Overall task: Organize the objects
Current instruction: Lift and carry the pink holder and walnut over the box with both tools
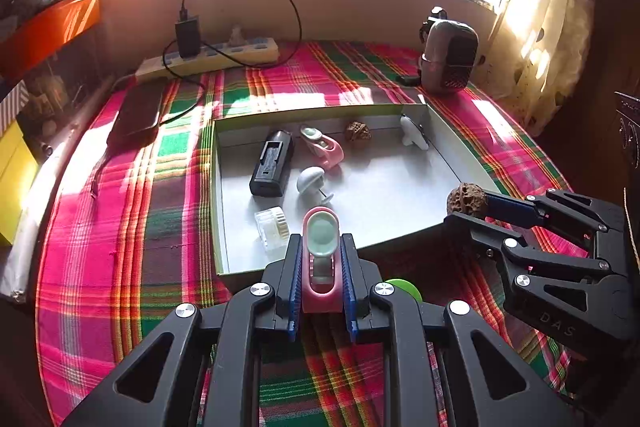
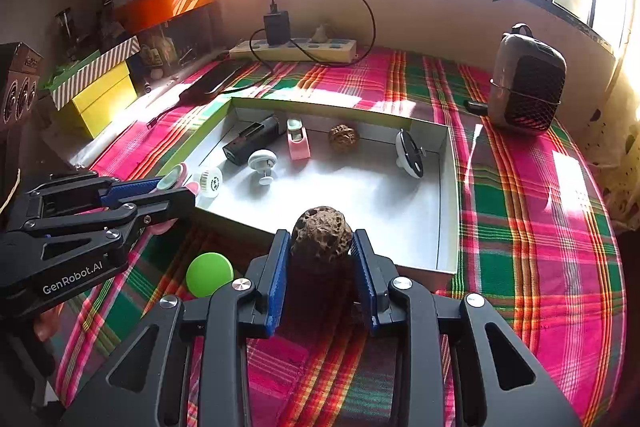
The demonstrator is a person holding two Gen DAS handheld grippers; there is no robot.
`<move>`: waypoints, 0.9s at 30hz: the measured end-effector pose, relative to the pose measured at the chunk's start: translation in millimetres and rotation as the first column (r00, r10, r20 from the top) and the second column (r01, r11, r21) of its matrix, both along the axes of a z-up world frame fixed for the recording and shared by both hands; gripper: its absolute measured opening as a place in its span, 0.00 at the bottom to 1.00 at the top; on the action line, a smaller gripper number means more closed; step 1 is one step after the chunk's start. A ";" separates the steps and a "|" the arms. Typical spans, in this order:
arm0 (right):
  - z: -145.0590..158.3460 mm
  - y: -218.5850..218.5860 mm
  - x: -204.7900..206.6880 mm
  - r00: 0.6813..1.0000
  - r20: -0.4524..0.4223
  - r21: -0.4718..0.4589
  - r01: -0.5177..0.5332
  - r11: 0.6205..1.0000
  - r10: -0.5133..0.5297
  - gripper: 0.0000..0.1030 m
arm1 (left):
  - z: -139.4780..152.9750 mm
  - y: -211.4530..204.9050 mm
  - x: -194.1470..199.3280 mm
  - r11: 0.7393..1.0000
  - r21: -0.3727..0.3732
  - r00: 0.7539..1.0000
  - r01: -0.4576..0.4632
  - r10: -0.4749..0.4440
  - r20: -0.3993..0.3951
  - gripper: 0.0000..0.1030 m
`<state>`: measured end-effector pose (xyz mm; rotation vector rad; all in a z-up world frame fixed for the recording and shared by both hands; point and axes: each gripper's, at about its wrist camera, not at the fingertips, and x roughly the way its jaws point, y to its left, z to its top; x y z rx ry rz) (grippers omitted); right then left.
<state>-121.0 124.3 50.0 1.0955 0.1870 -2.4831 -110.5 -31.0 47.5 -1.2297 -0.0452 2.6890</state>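
Now carrying step: left gripper (image 1: 320,267) clenched on pink clip (image 1: 321,251), right gripper (image 2: 322,259) grasping walnut (image 2: 322,229); next, lower both into tray (image 2: 450,195), centre frame, then release.

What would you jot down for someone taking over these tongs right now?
Left tongs: shut on a pink clip, above the box's near edge.
Right tongs: shut on a walnut, also by the near edge.
Box already holds a black case, another pink clip, another walnut, two white pieces and a clear part.
Left: drop both held items in; a green disc lies on the cloth outside.
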 end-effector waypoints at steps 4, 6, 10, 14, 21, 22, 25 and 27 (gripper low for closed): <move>3.5 -1.5 -14.1 1.000 0.002 -0.007 -0.001 1.000 0.001 0.31 | -2.8 1.1 -8.6 1.000 0.008 1.000 0.001 -0.001 0.006 0.15; 4.1 -3.4 -22.7 1.000 0.006 -0.004 -0.004 1.000 0.004 0.32 | -5.4 1.4 -13.7 1.000 0.014 1.000 -0.003 0.003 0.015 0.15; 3.8 -7.2 -38.9 1.000 0.010 0.010 -0.002 1.000 0.002 0.32 | -8.7 3.4 -20.8 1.000 0.015 1.000 0.003 -0.003 0.020 0.15; 2.6 -10.0 -53.5 1.000 0.018 0.009 0.001 1.000 -0.001 0.32 | -11.5 5.1 -28.6 1.000 0.014 1.000 0.008 -0.009 0.027 0.15; -6.5 -17.3 -72.9 0.999 0.048 0.011 0.000 1.000 0.000 0.32 | -19.8 6.5 -41.6 1.000 0.015 0.999 0.011 -0.012 0.047 0.15; -7.8 -19.0 -74.9 0.999 0.051 0.014 -0.002 1.000 0.002 0.32 | -21.3 6.9 -43.3 1.000 0.012 0.999 0.012 -0.012 0.051 0.15; -11.9 -22.3 -80.0 0.998 0.061 0.019 -0.007 1.000 0.006 0.32 | -24.3 6.6 -47.7 1.000 0.014 0.998 0.008 -0.009 0.059 0.15; -13.8 -23.8 -84.1 0.998 0.066 0.023 -0.008 1.000 0.006 0.32 | -25.9 6.7 -50.2 1.000 0.013 0.998 0.010 -0.011 0.062 0.15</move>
